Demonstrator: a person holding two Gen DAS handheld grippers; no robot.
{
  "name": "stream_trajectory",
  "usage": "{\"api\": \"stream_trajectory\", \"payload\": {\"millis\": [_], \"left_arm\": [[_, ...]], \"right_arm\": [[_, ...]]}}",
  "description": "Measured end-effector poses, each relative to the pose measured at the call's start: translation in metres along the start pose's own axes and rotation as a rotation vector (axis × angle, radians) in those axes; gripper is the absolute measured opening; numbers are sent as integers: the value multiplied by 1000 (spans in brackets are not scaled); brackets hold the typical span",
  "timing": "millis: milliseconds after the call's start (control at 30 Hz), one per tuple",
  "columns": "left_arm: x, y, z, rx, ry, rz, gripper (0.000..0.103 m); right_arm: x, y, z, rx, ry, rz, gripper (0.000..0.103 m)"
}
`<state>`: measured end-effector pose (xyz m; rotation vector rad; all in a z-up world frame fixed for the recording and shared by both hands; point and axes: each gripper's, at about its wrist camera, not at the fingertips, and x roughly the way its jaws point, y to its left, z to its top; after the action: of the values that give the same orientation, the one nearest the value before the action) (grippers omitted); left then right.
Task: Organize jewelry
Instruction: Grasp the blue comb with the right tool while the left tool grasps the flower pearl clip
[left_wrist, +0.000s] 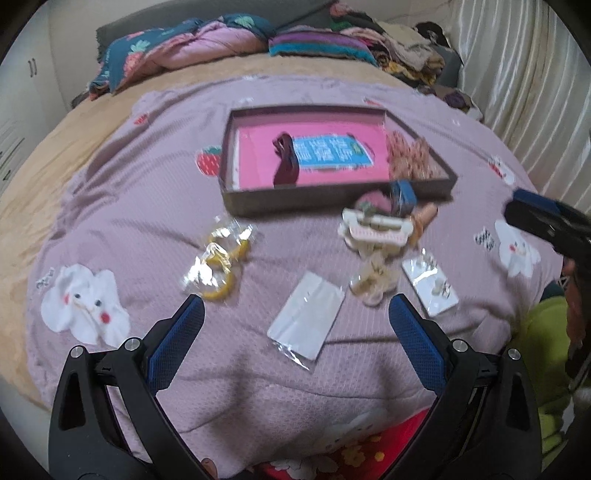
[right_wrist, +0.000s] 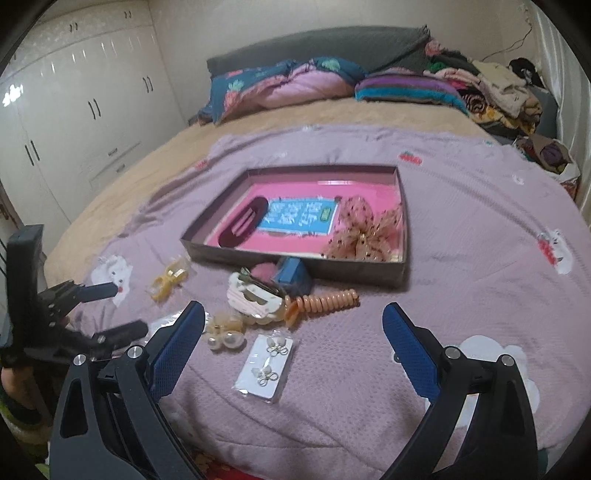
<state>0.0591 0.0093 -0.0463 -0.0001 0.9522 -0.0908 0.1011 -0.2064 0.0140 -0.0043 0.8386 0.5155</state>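
Currently both grippers hover above a lilac bedspread, each with jaws released and nothing between the blue pads. At far left of the left wrist view, yellow hair clips in clear wrap lie on the bedspread, just ahead of the left gripper. Next to the right, a flat white packet in a clear sleeve lies between that gripper's two fingers in the view, apart from both. Beyond it stands the shallow dark tray with a pink floor; it holds a maroon hair clip at left, a blue printed card at centre, and a spotted gauze bow at right. Against the tray's near wall sits a cluster: a cream claw clip, a pink pom-pom, a blue item too blurred to identify, and an orange spiral hair tie. Nearer the cameras lie a pearl hair piece and an earring card in a clear sleeve, the latter between the fingers of the right gripper in its own view, untouched. At far right of the left wrist view the right gripper's dark tip enters the frame
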Motion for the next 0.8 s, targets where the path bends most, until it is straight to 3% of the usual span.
{"api": "stream_trajectory", "payload": {"millis": [233,467,733,800], "left_arm": [[22,-23,0,102,32,-45,93],[41,-48,11,206,53,-90,76],[56,-55,21,215,71,-156,56],[61,-56,21,213,84,-165,55]], "right_arm": [[45,-10,5,16,93,30,84],[78,-14,11,57,167,98,70],[104,-12,21,85,183,106,52],[110,-12,22,91,188,109,48]]}}
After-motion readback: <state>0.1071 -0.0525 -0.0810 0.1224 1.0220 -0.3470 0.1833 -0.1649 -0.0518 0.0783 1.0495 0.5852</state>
